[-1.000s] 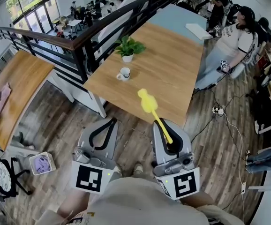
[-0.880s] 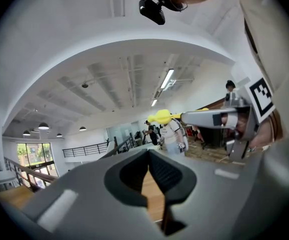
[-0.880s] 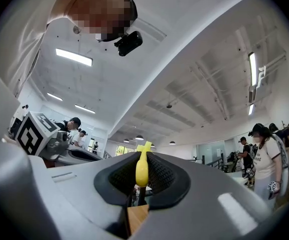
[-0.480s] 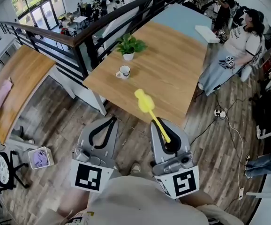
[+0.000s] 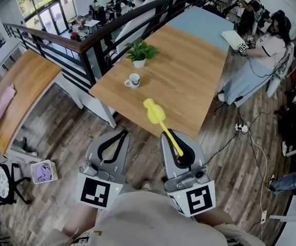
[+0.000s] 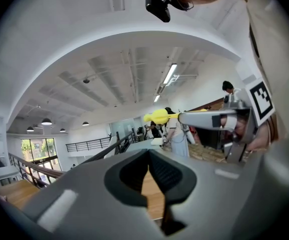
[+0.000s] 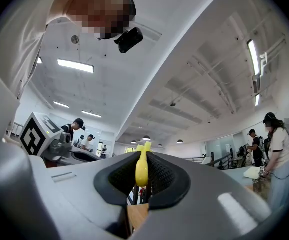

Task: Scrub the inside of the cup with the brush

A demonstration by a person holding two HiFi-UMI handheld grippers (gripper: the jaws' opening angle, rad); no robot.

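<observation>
Potted plant [image 5: 139, 52] on wooden table [image 5: 189, 78]

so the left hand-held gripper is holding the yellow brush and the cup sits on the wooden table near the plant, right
Not quite. The right hand-held gripper holds the yellow brush; the right gripper view shows its jaws shut on the handle. The left hand-held gripper is shut on nothing. The cup does sit on the wooden table near the plant.
</observation>
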